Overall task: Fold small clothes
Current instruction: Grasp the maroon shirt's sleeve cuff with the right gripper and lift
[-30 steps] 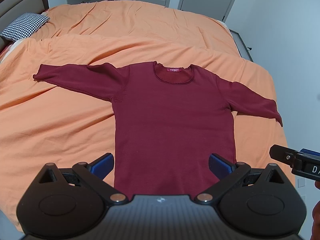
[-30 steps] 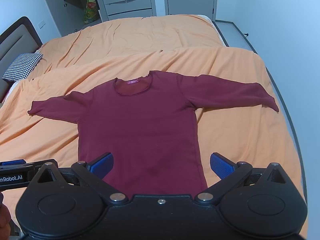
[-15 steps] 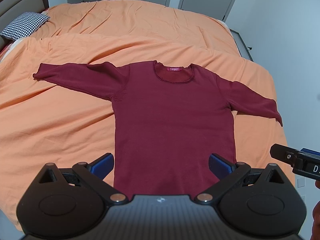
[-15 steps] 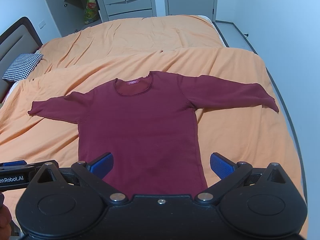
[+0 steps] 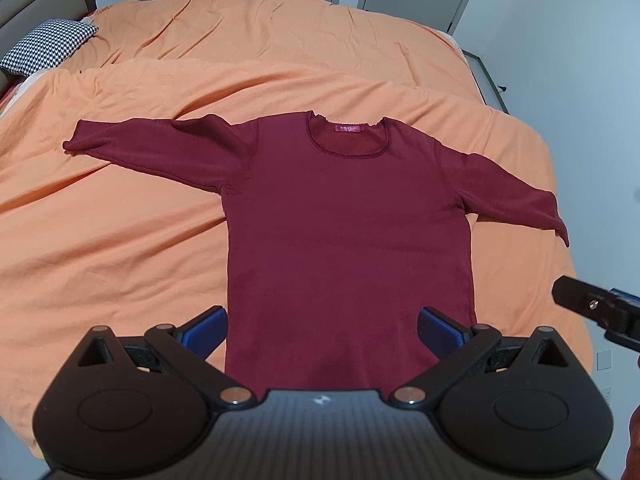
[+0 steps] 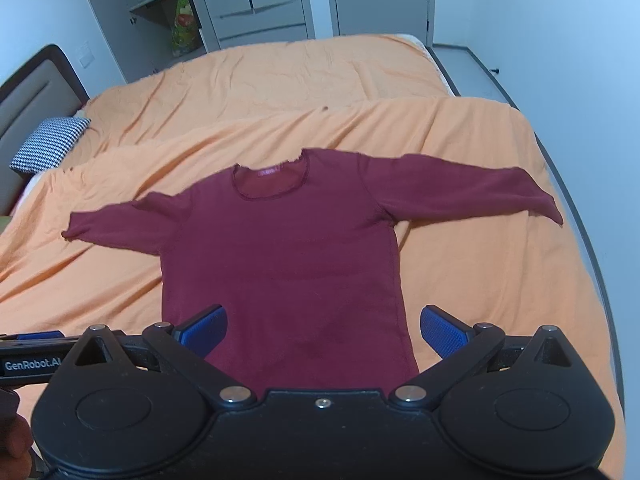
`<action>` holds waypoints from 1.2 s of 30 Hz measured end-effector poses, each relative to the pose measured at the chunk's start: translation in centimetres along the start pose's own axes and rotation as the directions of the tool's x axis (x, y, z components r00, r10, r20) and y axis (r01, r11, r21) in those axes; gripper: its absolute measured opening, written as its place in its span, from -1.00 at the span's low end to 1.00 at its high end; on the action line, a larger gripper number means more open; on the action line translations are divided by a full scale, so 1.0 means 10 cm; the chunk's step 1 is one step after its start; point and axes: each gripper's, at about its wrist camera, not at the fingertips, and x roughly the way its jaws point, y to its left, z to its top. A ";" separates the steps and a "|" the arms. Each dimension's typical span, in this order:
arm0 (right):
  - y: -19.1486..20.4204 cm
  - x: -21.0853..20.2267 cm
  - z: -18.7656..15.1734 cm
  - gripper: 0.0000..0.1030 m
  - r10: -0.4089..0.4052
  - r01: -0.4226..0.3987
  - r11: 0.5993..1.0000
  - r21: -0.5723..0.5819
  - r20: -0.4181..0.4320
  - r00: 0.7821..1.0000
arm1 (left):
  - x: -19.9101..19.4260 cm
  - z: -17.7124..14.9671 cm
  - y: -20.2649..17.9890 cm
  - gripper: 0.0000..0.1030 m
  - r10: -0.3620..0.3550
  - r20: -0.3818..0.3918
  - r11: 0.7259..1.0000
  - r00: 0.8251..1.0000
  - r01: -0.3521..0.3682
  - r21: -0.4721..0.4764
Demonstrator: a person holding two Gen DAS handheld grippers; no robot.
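Note:
A dark red long-sleeved shirt [image 5: 344, 224] lies flat and face up on an orange bed cover [image 5: 120, 240], both sleeves spread out, neck away from me. It also shows in the right wrist view [image 6: 280, 256]. My left gripper [image 5: 322, 330] is open and empty, held above the shirt's hem. My right gripper [image 6: 323, 330] is open and empty, also above the hem. The right gripper's tip shows at the right edge of the left wrist view [image 5: 592, 306].
A black-and-white checked pillow [image 5: 44, 46] lies at the far left by the headboard [image 6: 36, 100]. Grey wardrobes [image 6: 256, 0] stand behind the bed. The bed's right edge [image 6: 576, 216] drops to the floor.

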 end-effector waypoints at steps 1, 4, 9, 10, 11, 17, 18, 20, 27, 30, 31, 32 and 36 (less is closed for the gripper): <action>-0.02 -0.01 0.00 0.99 0.009 -0.009 1.000 0.000 0.013 1.000 | 0.01 0.00 -0.01 0.99 -0.003 0.001 1.000 1.000 0.003 0.003; -0.05 0.02 0.00 0.99 0.024 -0.023 1.000 -0.015 0.047 0.999 | 0.08 0.01 -0.05 0.99 -0.011 0.003 1.000 1.000 0.011 0.011; -0.25 0.21 -0.01 0.99 0.082 -0.082 0.996 0.038 0.012 0.997 | 0.36 0.00 -0.10 0.99 -0.083 -0.032 0.996 0.996 0.083 0.018; -0.31 0.26 -0.03 0.99 0.082 -0.083 0.995 0.057 0.009 0.997 | 0.43 -0.01 -0.10 0.99 -0.122 -0.042 0.992 0.992 0.123 0.001; -0.37 0.30 -0.04 0.99 0.090 -0.090 0.993 0.076 0.007 0.996 | 0.49 -0.02 -0.09 0.99 -0.157 -0.048 0.988 0.986 0.157 -0.014; -0.73 0.64 -0.14 0.99 0.146 -0.139 0.971 0.194 -0.023 0.989 | 0.93 -0.06 -0.37 0.99 -0.103 -0.082 0.991 0.991 0.109 0.074; -0.81 0.71 -0.16 0.99 0.144 -0.136 0.968 0.210 -0.022 0.989 | 1.01 -0.05 -0.41 0.99 -0.099 -0.084 0.991 0.992 0.105 0.080; -0.97 0.90 -0.18 0.99 0.136 -0.127 0.964 0.233 -0.024 0.990 | 1.14 -0.03 -0.48 0.99 -0.101 -0.087 0.991 0.991 0.108 0.080; -2.10 1.51 0.13 0.99 0.104 -0.134 0.921 0.366 0.100 0.990 | 1.56 0.14 -0.77 0.99 -0.053 -0.096 0.990 0.994 0.065 0.123; -2.87 1.82 0.30 0.92 0.104 -0.188 0.854 0.485 0.195 0.975 | 1.70 0.21 -0.88 0.99 -0.042 -0.087 0.990 0.995 0.054 0.130; -3.15 1.94 0.33 0.84 0.116 -0.224 0.811 0.541 0.227 0.967 | 1.74 0.23 -0.91 0.99 -0.038 -0.085 0.990 0.996 0.049 0.132; -3.42 2.06 0.34 0.81 0.127 -0.264 0.759 0.596 0.262 0.957 | 1.78 0.24 -0.94 0.99 -0.034 -0.084 0.990 0.996 0.045 0.133; -4.25 2.47 0.34 0.83 0.084 -0.313 0.591 0.744 0.329 0.941 | 1.91 0.27 -1.02 0.99 -0.028 -0.085 0.992 0.996 0.039 0.122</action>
